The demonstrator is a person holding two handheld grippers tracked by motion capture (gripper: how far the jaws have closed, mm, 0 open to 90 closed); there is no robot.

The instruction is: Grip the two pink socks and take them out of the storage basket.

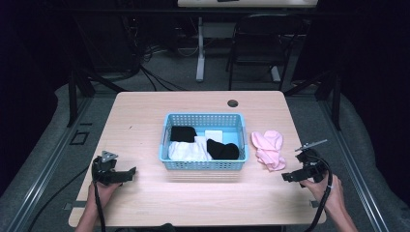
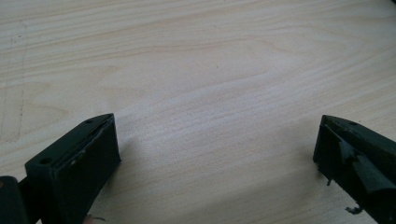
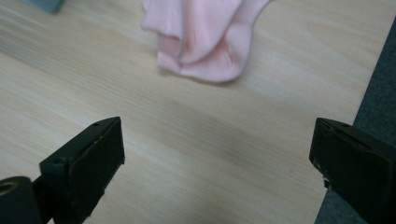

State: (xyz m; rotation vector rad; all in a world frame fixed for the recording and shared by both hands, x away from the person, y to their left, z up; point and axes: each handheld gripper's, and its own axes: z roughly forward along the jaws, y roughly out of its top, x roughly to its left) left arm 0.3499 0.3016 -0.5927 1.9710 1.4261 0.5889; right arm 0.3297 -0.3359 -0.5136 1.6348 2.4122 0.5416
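Light wood table (image 1: 145,121), seen from above. Blue basket (image 1: 167,137) sits at centre, slotted walls. Inside: a black cloth (image 1: 183,133) at the far left, a white cloth (image 1: 186,151) at the near left, a second black cloth (image 1: 222,150) at the near right, a small white piece (image 1: 213,135) behind it.

Pink cloth (image 1: 268,147) lies crumpled on the table just right of the basket, apart from its wall. In the right gripper view the pink cloth (image 3: 201,42) lies ahead of the jaws, not touching them.

Left gripper (image 1: 126,174) is held low over the table's near-left part, well left of the basket. Left gripper view: jaws spread wide, bare wood between them, nothing held.

Right gripper (image 1: 289,177) is at the near-right, close to the table edge, just near of the pink cloth. Jaws spread wide, nothing between them; the right jaw hangs over the table edge, grey floor (image 3: 378,84) beyond.

Round hole (image 1: 233,103) in the tabletop at the far side.
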